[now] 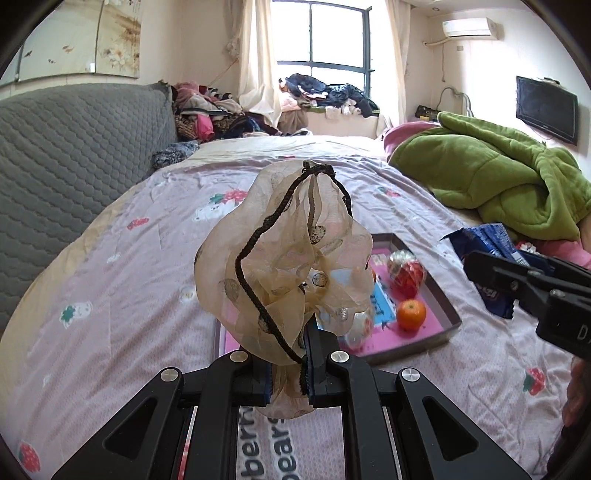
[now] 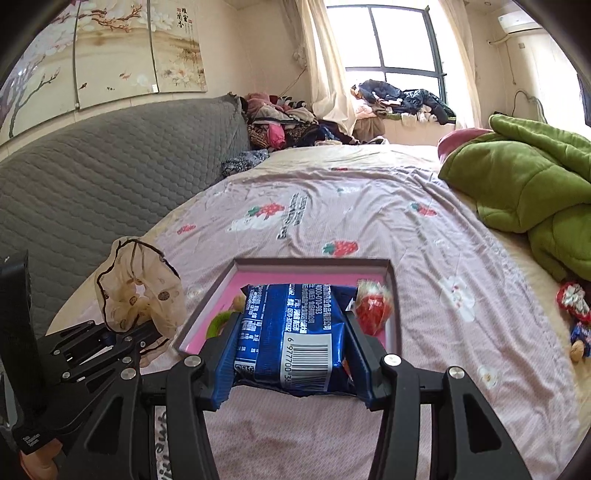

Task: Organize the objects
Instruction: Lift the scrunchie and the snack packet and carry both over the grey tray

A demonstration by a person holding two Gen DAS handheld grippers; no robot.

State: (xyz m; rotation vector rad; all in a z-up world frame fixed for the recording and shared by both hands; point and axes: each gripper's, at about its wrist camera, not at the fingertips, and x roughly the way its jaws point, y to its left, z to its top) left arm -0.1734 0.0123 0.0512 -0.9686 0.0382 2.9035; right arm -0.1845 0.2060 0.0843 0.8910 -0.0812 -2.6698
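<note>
The left tool [image 1: 290, 373] is clamped on a sheer beige scrunchie [image 1: 284, 258] edged with black cord, held above the near left corner of the pink-lined tray [image 2: 391, 295] on the bed [image 2: 332, 195]. The right tool [image 2: 291, 354] grips a blue snack packet [image 2: 295, 328] by its sides, over the tray's near edge. Inside the tray lie an orange [image 1: 411, 314] and a red foil-wrapped ball [image 1: 406, 275]. A green quilt [image 2: 524, 184] is heaped well beyond the tray's right side.

bed: pink strawberry-print sheet [image 2: 332, 192] | headboard: grey quilted [image 1: 74, 147] | blanket: green, rumpled at right [image 1: 498, 173] | clothes pile [image 1: 218, 114] by window [image 1: 321, 37] | wall: TV [image 1: 546, 109], air conditioner [image 1: 469, 27]
</note>
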